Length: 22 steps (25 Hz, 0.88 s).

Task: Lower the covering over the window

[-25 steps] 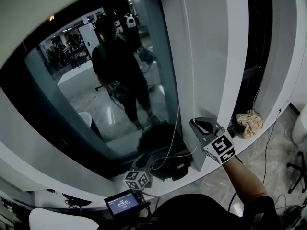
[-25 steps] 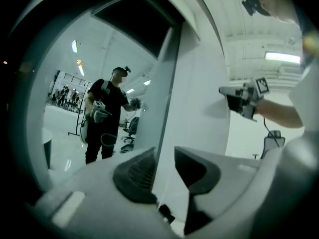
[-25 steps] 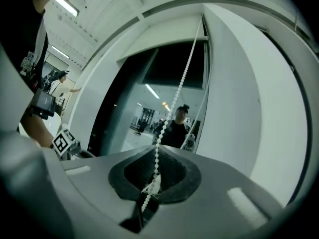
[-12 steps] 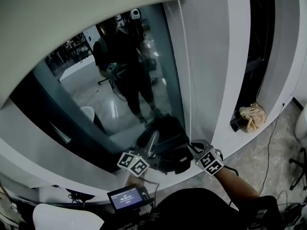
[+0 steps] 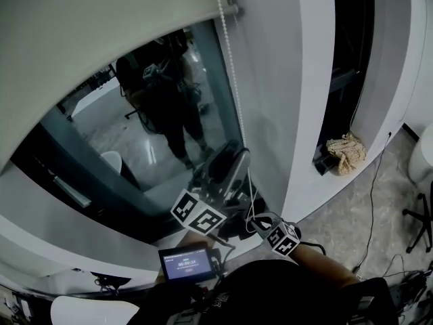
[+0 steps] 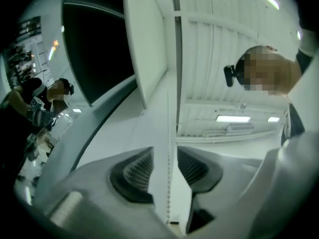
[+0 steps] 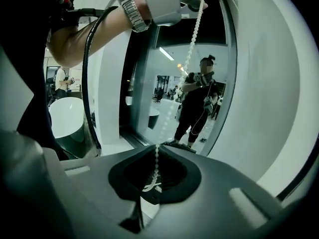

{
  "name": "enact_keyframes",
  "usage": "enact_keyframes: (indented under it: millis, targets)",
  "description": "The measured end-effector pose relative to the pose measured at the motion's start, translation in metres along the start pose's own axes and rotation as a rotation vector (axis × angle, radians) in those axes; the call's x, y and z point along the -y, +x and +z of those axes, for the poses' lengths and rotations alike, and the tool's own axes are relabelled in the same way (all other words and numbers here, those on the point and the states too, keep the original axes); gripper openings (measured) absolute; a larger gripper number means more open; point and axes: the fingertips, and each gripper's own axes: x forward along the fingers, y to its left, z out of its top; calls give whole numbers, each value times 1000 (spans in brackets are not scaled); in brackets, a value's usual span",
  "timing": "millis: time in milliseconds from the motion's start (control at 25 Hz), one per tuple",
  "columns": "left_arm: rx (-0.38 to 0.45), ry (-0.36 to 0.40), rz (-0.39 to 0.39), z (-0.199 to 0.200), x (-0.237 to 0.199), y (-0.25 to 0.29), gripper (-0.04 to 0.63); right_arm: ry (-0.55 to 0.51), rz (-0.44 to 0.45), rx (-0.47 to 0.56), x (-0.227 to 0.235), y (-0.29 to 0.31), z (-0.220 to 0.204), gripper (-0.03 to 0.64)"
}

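Observation:
The beige roller blind covers the top of the window, and its bottom bar ends near the right frame. A white bead chain hangs down beside the frame. My left gripper is raised and points up along the chain. Its jaws have just been opening, and the chain runs loose between the pads, untouched. My right gripper is lower, near the sill, shut on the chain, which rises taut from it towards the left gripper.
The glass reflects the person holding the grippers. A white pillar stands right of the window, with a crumpled rag on a ledge beyond it. A small screen sits below my hands. A cable trails on the floor.
The blind's edge has come lower over the glass. My right gripper went down with the chain. My left gripper rose from the sill up the chain and opened.

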Motion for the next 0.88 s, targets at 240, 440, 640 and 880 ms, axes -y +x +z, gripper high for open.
enact_keyframes:
  millis: [240, 440, 640, 880]
  targets:
    - [38, -8, -32, 2, 5, 16, 133, -5, 8, -1, -4, -5, -2, 8]
    - [16, -15, -37, -1, 1, 10, 14, 16, 11, -24, -4, -5, -10, 8]
    - [-135, -29, 49, -45, -22, -6, 12, 96, 46, -154, -8, -6, -61, 14]
    - [-309, -38, 148, -117, -52, -52, 12, 506, -3, 26, 28, -33, -62, 102]
